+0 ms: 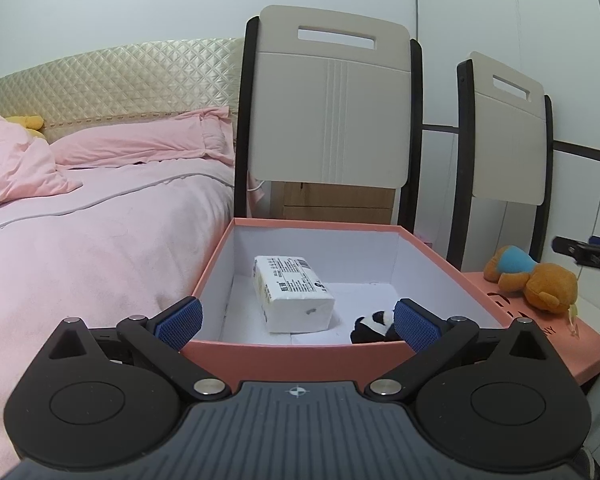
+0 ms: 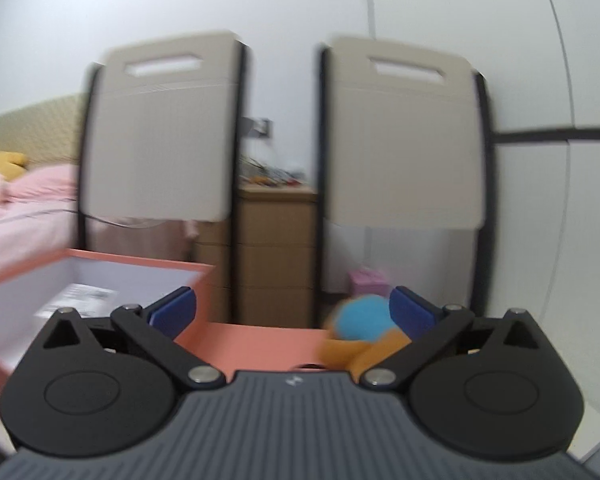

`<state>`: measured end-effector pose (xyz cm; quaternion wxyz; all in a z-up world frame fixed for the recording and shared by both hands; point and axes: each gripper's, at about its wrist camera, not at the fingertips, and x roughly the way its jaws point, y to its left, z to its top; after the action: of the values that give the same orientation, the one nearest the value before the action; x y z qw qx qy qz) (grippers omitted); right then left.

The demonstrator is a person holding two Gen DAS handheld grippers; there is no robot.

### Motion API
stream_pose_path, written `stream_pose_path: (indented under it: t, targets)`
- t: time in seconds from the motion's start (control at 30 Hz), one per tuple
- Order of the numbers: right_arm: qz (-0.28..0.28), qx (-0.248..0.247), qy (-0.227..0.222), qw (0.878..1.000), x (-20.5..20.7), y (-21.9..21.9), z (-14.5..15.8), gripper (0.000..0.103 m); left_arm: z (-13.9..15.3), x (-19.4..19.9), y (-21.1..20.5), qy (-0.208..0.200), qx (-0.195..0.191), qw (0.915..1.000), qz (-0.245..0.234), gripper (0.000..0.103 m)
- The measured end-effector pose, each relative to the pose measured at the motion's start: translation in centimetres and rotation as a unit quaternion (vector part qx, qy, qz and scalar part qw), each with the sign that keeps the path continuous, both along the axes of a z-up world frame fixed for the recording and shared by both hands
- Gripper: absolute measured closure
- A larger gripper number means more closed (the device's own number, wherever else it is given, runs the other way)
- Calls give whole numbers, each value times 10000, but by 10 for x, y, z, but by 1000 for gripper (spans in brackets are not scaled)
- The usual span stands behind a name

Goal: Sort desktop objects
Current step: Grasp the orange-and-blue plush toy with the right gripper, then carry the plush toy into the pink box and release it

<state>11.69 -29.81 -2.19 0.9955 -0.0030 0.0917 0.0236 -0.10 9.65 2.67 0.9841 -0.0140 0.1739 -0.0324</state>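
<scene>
An open salmon box (image 1: 452,276) holds a white tissue pack (image 1: 292,294) and a black-and-white panda toy (image 1: 370,326). My left gripper (image 1: 296,320) is open and empty, just before the box's near wall. An orange plush with a blue top (image 1: 532,280) lies on the salmon lid (image 1: 540,332) to the right. In the blurred right wrist view, my right gripper (image 2: 292,312) is open and empty above the lid (image 2: 252,344), with the plush (image 2: 360,332) by its right finger. The box (image 2: 100,268) and tissue pack (image 2: 80,300) show at left.
Two beige folding chairs (image 1: 328,112) (image 1: 508,132) stand behind the box. A bed with pink bedding (image 1: 80,232) is to the left. A wooden drawer unit (image 2: 276,256) stands between the chairs. A small pink object (image 2: 366,282) lies behind the plush.
</scene>
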Motion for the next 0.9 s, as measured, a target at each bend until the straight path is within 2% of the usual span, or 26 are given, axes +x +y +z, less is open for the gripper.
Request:
stream_pose_path:
  t: [0.1,0.23,0.4,0.5,0.67,0.77,0.9]
  targets:
    - [-194,196,464,9985,45,-32,-12,0,-1,1,1,51,-25,10000,-11,0]
    - [-504,-70,873,9949,81,-54,-33,0,-2,3,3,174,-120,9998,-43,0]
    - [-618,7,1083,9922,99,-72,-56,0,-4,5,3,315,-179,9992,-139,0]
    - [-564,-142,1341,9893,107,-72,-64,0,-4,5,3,291,-185,9993,-147,0]
    - [-655,126,1488,9866,111,-74,-64,0,-4,4,4,294,-231,9992,-151,0]
    - [-684,98,1591,9848,113,-68,-61,1,-2,2,3,240,-237,9993,-158,0]
    - [-841,-52,1668,9824,114,-60,-56,24,0,0,3,181,-271,9994,-138,0]
